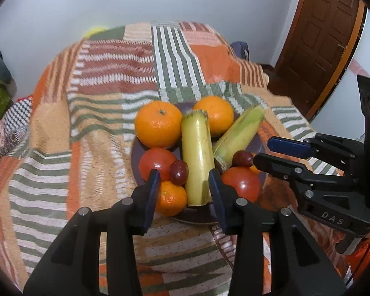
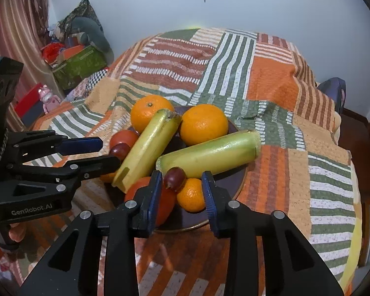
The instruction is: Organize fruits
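Note:
A dark plate (image 1: 197,218) on the patchwork cloth holds two big oranges (image 1: 158,123) (image 1: 215,116), two yellow-green stalk pieces (image 1: 198,157) (image 1: 238,133), two red tomatoes (image 1: 156,162) (image 1: 241,182), two dark grapes (image 1: 178,172) (image 1: 243,158) and a small mandarin (image 1: 171,198). My left gripper (image 1: 184,175) hovers open over the plate's near side, its fingers on either side of the upright stalk piece and the mandarin, pressing nothing. My right gripper (image 2: 182,175) is open above a grape (image 2: 174,177) and a second mandarin (image 2: 191,194). Each gripper shows in the other's view (image 1: 264,151) (image 2: 109,151).
The plate (image 2: 228,180) sits near the front of a table draped in an orange, green and white cloth (image 2: 209,61). A brown door (image 1: 320,37) stands at the right. Boxes and clutter (image 2: 79,59) fill the far left corner by a curtain.

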`<action>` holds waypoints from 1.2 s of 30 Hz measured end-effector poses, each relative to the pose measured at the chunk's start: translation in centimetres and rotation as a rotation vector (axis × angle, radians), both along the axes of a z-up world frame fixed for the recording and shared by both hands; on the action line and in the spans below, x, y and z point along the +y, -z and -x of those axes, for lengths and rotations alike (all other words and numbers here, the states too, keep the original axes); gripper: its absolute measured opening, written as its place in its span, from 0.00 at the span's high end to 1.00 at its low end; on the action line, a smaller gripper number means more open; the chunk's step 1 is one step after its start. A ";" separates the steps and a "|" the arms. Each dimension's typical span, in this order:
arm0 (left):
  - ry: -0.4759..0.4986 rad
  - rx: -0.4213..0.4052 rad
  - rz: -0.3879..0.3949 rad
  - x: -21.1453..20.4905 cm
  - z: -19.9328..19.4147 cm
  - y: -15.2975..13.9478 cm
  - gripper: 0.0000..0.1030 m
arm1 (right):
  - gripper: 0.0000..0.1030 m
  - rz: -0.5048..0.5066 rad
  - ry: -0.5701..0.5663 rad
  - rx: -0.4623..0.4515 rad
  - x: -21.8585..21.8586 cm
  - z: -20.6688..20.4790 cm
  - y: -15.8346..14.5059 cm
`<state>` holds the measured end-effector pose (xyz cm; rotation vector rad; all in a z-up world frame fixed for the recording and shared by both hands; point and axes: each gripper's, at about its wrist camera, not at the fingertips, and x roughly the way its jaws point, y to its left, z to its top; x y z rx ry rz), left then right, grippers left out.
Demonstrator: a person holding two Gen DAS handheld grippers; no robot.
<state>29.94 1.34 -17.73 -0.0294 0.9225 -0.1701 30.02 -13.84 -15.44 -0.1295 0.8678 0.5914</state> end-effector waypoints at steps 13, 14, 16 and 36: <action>-0.094 -0.373 0.036 -0.3 10.8 -13.4 0.61 | 0.71 -0.142 0.042 -0.315 -2.7 9.1 -12.2; -0.097 -0.407 0.030 -0.7 12.1 -14.4 0.61 | 0.71 -0.163 0.049 -0.348 -3.2 10.4 -13.5; -0.096 -0.462 0.012 -1.4 14.2 -16.0 0.61 | 0.71 -0.198 0.058 -0.391 -3.8 12.1 -15.2; -0.110 -0.717 -0.021 -3.7 27.5 -21.5 0.10 | 0.21 -0.288 0.144 -0.621 -4.4 22.4 -19.3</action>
